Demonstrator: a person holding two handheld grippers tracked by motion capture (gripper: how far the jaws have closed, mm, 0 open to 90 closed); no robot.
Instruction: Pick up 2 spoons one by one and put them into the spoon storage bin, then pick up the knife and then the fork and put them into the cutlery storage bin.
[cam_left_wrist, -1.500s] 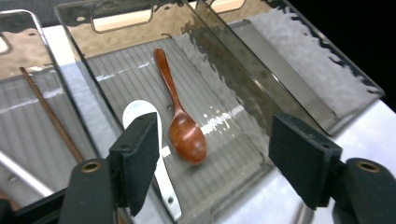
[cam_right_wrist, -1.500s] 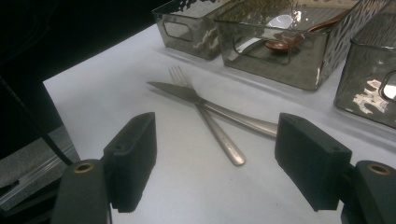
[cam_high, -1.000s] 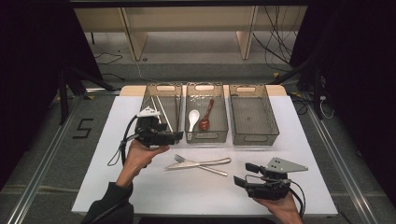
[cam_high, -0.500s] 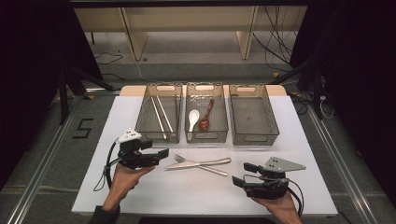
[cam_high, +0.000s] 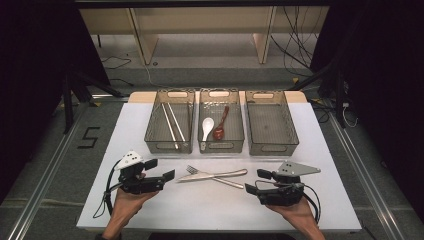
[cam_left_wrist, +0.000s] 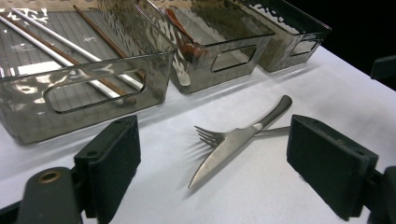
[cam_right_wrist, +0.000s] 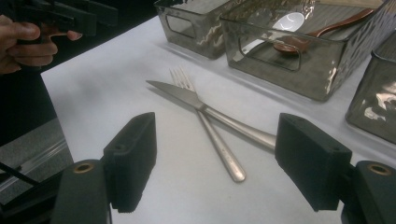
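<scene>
A steel knife (cam_high: 231, 173) and a fork (cam_high: 194, 170) lie crossed on the white table (cam_high: 310, 145), in front of the bins. My left gripper (cam_high: 160, 169) is just left of them, open and empty, with its jaws pointing at the knife tip (cam_left_wrist: 219, 156) and fork tines (cam_left_wrist: 207, 135). My right gripper (cam_high: 257, 181) is just right of the pair, also open and empty. From its own view the knife (cam_right_wrist: 177, 94) and fork (cam_right_wrist: 223, 151) lie ahead between its jaws. Neither gripper touches the cutlery.
Three clear grey bins stand in a row behind. The left bin (cam_high: 156, 136) holds chopsticks (cam_high: 170, 125). The middle bin (cam_high: 239, 131) holds a white spoon (cam_high: 207, 125) and a brown spoon (cam_high: 220, 127). The right bin (cam_high: 270, 127) holds nothing. The other hand (cam_right_wrist: 28, 42) appears at far left.
My left gripper has come back from over the left bin toward the near left of the table and now sits low beside the cutlery. The right gripper has barely moved.
</scene>
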